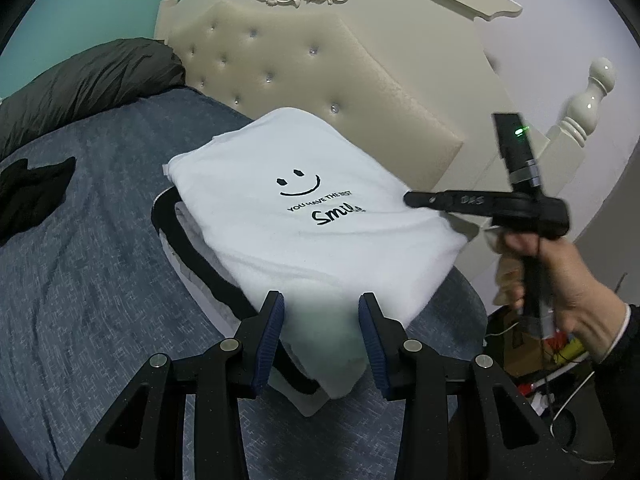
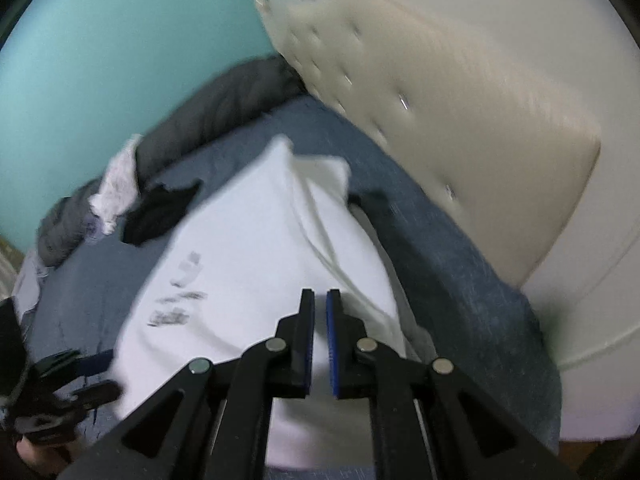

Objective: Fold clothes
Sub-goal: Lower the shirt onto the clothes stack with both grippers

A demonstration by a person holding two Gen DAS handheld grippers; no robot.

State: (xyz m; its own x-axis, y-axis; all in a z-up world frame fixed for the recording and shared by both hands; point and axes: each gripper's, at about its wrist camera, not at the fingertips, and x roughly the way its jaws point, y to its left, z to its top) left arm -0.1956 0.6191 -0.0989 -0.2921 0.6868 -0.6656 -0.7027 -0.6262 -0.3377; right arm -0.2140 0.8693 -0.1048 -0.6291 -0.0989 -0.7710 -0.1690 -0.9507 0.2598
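A folded white T-shirt (image 1: 304, 216) with a black smiley face and lettering lies on top of a black-and-white garment (image 1: 200, 260) on the blue bed. My left gripper (image 1: 322, 312) is open, its blue pads on either side of the shirt's near edge. A hand holds my right gripper (image 1: 412, 199) at the shirt's right edge, where it looks like one dark bar. In the blurred right wrist view the right gripper (image 2: 320, 296) hovers over the white shirt (image 2: 256, 248), jaws shut to a thin slit with nothing visibly between them. The left gripper (image 2: 76, 380) shows at bottom left.
A small black cloth (image 1: 32, 196) lies on the blue sheet (image 1: 100, 280) to the left. A dark duvet (image 1: 88, 76) is bunched against the teal wall. The cream tufted headboard (image 1: 320, 92) rises just behind the stack. Floor clutter (image 1: 540, 352) sits past the bed's right edge.
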